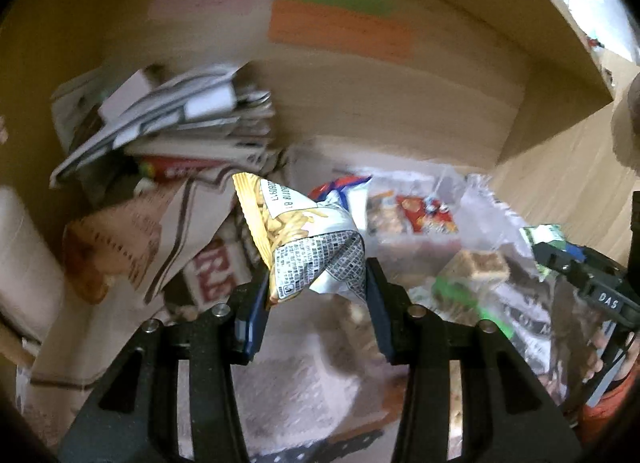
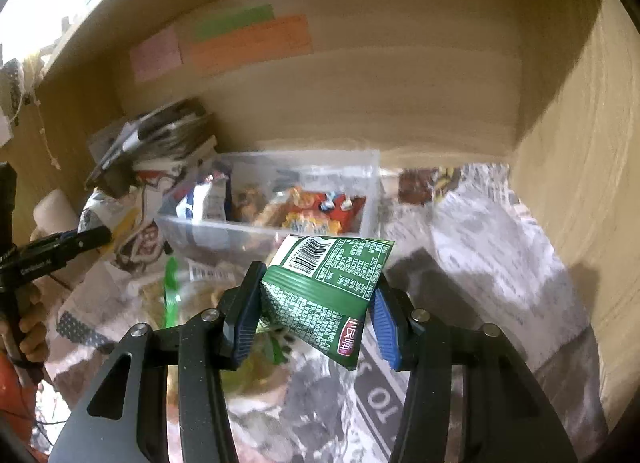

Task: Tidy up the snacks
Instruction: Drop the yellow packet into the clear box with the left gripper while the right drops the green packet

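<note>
My left gripper (image 1: 318, 287) is shut on a yellow and silver snack packet (image 1: 308, 239), held up above the litter on the shelf floor. My right gripper (image 2: 316, 311) is shut on a green snack packet (image 2: 324, 295) with a barcode, its blue pads pressing both sides. A clear plastic bin (image 2: 280, 191) with several colourful snack packs stands just beyond the green packet; that bin (image 1: 416, 215) lies right of the yellow packet in the left wrist view. The right gripper (image 1: 580, 271) shows at the right edge there, the left gripper (image 2: 56, 251) at the left edge in the right wrist view.
A wooden cubby's back wall (image 2: 360, 95) carries pink, green and orange notes (image 2: 248, 39). A stack of folded papers and boxes (image 1: 180, 123) fills the back left. Newspaper (image 2: 480, 243) lines the floor. A wooden side wall (image 2: 580, 183) closes the right. A hand (image 2: 28, 323) grips the left tool.
</note>
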`<move>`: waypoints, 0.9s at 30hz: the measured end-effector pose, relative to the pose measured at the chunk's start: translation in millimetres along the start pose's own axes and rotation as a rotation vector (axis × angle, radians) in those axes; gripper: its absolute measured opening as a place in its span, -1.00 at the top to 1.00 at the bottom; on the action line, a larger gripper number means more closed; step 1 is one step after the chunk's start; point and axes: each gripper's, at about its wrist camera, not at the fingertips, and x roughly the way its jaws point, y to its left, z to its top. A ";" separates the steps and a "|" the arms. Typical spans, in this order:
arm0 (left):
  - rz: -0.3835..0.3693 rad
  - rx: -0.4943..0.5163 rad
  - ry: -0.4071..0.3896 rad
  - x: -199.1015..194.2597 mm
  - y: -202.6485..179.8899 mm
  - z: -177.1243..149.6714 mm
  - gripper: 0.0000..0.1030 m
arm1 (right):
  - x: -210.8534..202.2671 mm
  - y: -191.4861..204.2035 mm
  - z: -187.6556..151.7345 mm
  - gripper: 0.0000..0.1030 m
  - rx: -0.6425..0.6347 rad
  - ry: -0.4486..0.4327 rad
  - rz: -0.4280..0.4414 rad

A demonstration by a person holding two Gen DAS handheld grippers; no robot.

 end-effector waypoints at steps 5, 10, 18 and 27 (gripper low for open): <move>-0.043 0.032 0.005 15.3 -17.2 16.5 0.14 | 6.6 5.7 15.9 0.11 -0.021 -0.027 0.003; -0.076 0.057 0.037 36.9 -32.0 27.7 0.14 | 17.7 5.9 26.0 0.11 -0.029 -0.025 0.010; -0.124 0.085 0.113 80.1 -52.5 44.9 0.14 | 46.6 6.5 45.2 0.11 -0.055 0.004 0.010; -0.135 0.135 0.146 110.2 -66.8 64.9 0.14 | 81.5 1.8 59.8 0.10 -0.070 0.057 -0.024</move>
